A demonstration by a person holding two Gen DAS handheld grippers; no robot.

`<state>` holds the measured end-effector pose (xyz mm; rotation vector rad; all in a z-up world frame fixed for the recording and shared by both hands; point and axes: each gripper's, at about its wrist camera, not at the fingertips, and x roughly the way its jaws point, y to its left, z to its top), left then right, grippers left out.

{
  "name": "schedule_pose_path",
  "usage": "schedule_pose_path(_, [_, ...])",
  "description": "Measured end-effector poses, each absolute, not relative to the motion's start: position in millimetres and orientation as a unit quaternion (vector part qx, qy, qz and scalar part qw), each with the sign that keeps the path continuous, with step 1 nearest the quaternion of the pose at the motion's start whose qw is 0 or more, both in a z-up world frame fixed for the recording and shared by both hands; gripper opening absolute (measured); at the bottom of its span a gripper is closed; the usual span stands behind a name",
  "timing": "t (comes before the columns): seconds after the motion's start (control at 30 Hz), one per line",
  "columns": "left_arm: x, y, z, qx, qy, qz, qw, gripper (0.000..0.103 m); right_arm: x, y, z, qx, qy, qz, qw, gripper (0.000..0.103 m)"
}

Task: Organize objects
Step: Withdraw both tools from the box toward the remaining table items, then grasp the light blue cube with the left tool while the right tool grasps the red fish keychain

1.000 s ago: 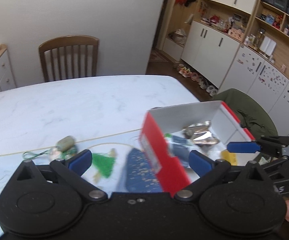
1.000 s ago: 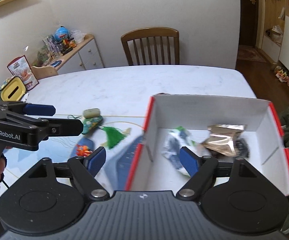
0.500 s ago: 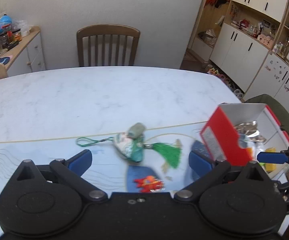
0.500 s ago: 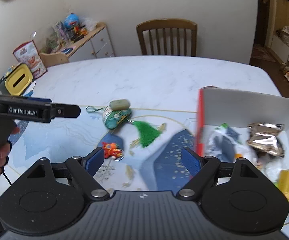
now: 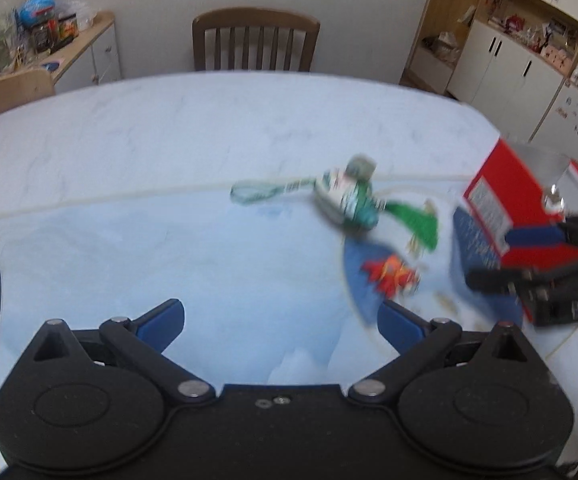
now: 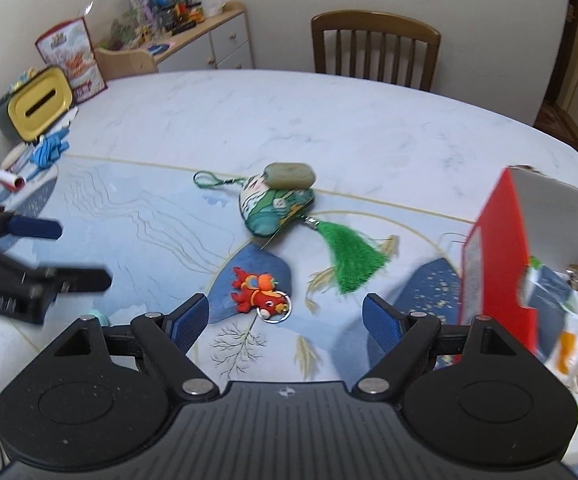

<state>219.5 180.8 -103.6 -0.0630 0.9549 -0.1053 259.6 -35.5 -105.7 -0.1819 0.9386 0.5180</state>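
Observation:
A green embroidered pouch (image 6: 275, 210) with a green tassel (image 6: 349, 252) and a cord loop lies mid-table, with a grey-green oval piece (image 6: 289, 174) resting on it. A red fish keychain (image 6: 259, 296) lies just ahead of my right gripper (image 6: 287, 316), which is open and holds nothing. The red-and-white box (image 6: 493, 268) with packets inside stands at the right. My left gripper (image 5: 281, 320) is open over bare mat; the blurred pouch (image 5: 347, 202), keychain (image 5: 391, 276) and box (image 5: 501, 200) sit to its right.
The table (image 6: 289, 112) is covered by a blue patterned mat. A wooden chair (image 6: 375, 50) stands at the far side. At the left edge are a yellow-lidded box (image 6: 35, 106), a snack bag (image 6: 71, 56) and blue scraps (image 6: 51, 148). A cluttered sideboard (image 6: 193, 40) stands behind.
Both grippers have swung left, away from the box, which now sits at the right edge of each view. The keychain has come close in front of my right gripper.

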Motion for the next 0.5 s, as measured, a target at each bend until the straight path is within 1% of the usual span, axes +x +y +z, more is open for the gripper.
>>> schedule_pose_path(0.17, [195, 175, -124, -0.02, 0.465, -0.054, 0.884, 0.102, 267, -18, -122, -0.099, 0.458, 0.244, 0.849, 0.084])
schedule_pose_path(0.33, [183, 177, -136, -0.045, 0.466, -0.028, 0.883, 0.102, 275, -4, -136, -0.108, 0.465, 0.24, 0.845, 0.084])
schedule_pose_path(0.5, [178, 181, -144, -0.046, 0.468, -0.013, 0.882, 0.102, 283, 4, -144, -0.113, 0.472, 0.235, 0.842, 0.083])
